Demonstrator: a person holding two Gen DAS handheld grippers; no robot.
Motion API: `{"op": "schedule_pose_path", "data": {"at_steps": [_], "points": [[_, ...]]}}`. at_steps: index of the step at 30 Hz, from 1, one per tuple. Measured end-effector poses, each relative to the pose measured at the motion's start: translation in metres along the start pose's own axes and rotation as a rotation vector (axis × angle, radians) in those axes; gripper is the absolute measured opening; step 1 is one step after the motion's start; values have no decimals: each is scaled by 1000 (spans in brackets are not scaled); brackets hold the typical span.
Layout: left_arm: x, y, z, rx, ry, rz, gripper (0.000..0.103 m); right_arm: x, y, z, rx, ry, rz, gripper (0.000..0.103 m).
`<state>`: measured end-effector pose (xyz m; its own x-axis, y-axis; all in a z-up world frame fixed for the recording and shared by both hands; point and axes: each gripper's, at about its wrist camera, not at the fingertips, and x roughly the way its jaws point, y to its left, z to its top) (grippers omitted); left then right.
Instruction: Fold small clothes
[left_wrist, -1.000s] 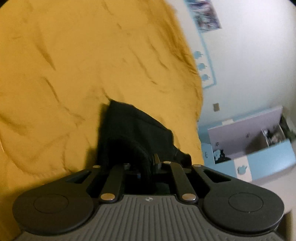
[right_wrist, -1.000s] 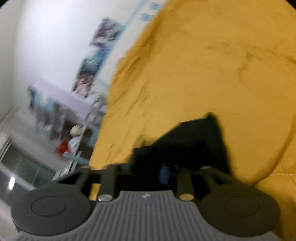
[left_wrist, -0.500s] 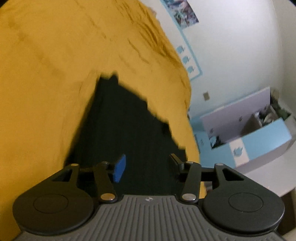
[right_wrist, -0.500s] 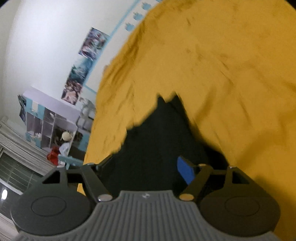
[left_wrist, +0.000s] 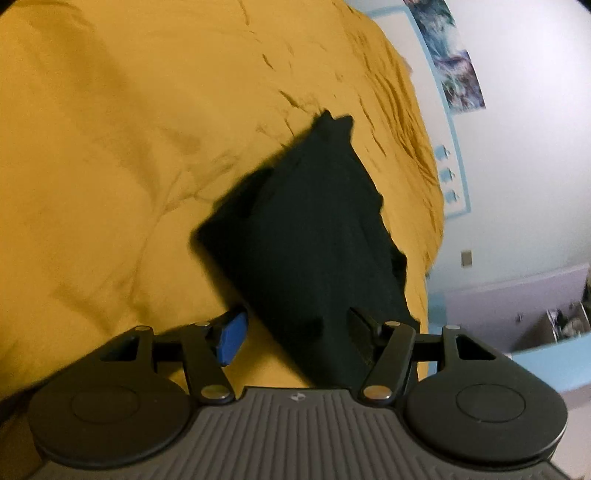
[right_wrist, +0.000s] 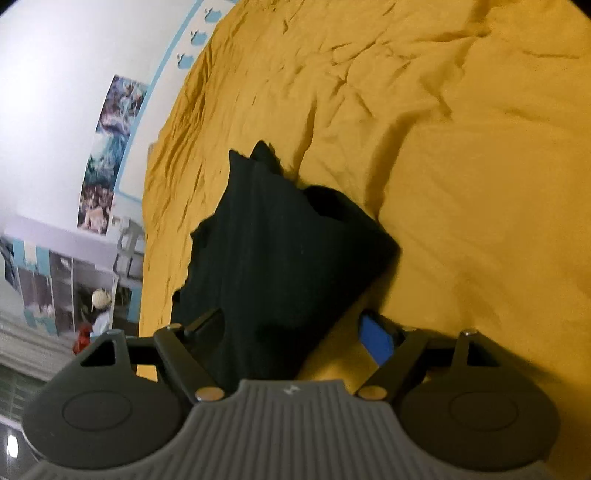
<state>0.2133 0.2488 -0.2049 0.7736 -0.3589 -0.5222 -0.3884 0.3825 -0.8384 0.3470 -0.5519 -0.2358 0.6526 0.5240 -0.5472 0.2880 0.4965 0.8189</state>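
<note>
Black garment (left_wrist: 314, 240) lying folded on the yellow bedspread (left_wrist: 129, 147), running from 12 o'clock down toward 6 in both wrist views, one edge ragged and a pointed corner farthest away. Left tongs (left_wrist: 295, 332) spread wide, just opened, cloth beneath but not pinched. Right tongs (right_wrist: 295, 332) likewise wide, just opened, holding nothing (blue pad (right_wrist: 375, 339) clear of the fabric at 4 o'clock). Release looks done; best now to draw both tongs back low and straight, avoid snagging the near edge, then press the crease flat.
</note>
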Motion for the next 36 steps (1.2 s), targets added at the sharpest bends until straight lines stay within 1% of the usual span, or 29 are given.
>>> {"op": "schedule_pose_path", "data": {"at_steps": [3,5,6,7,8,9,10,11,12,14,16,17,18,19,20,21,23,26,27,29,31,33,35,36], "points": [[15,-1,8,-31,-31,18,72,16,6,1,-17,-31,-4,78],[32,-12,11,-37,-43,24,72,26,12,2,-28,-42,-11,79],[35,-13,13,-33,-42,22,72,33,14,3,-33,-44,-15,77],[38,-14,15,-27,-35,11,68,37,17,4,-38,-46,-22,75],[41,-16,17,-21,-27,-13,64,41,19,4,-51,-49,-36,65],[44,-17,18,-18,-25,-31,41,45,21,4,-69,-52,-50,44],[47,-16,17,-24,-26,-32,19,49,21,4,-78,-46,-60,32],[47,-16,17,-31,-29,-19,15,52,21,5,-72,-35,-55,17],[47,-17,18,-35,-30,-17,14,54,19,8,-53,-28,-52,13],[45,-23,19,-5,-32,-17,12,52,23,12,-53,-17,-49,11],[39,-34,21,38,-32,-32,11,46,35,15,-92,-26,-43,10],[35,-41,22,56,-33,-46,10,40,42,16,-111,-31,-36,9],[31,-49,24,75,-33,-66,9,32,52,17,-134,-45,-23,9],[24,-56,23,82,-36,-84,5,26,61,18,-146,-55,-10,9],[17,-64,23,90,-39,-107,5,18,69,19,-153,-62,1,8],[9,-73,22,109,-39,-130,4,8,78,19,-152,-66,12,8],[-9,-85,15,150,-42,-149,4,-14,90,18,-158,-75,39,8],[-38,-87,-1,178,-21,-171,4,-57,95,12,-193,-82,60,8],[-47,-84,-10,182,-10,-168,4,-71,90,8,-195,-73,61,8],[-63,-70,-28,168,16,-159,4,-97,72,-1,-183,-54,36,8],[-74,-52,-47,157,42,-144,4,-117,45,-13,-159,-42,4,8],[-76,-30,-61,140,69,-90,4,-126,16,-21,-121,-34,-44,8],[-71,-5,-70,116,93,-18,4,-126,-16,-30,-44,-10,-63,9],[-69,4,-71,121,100,1,7,-124,-31,-33,-12,-10,-72,12]]}}
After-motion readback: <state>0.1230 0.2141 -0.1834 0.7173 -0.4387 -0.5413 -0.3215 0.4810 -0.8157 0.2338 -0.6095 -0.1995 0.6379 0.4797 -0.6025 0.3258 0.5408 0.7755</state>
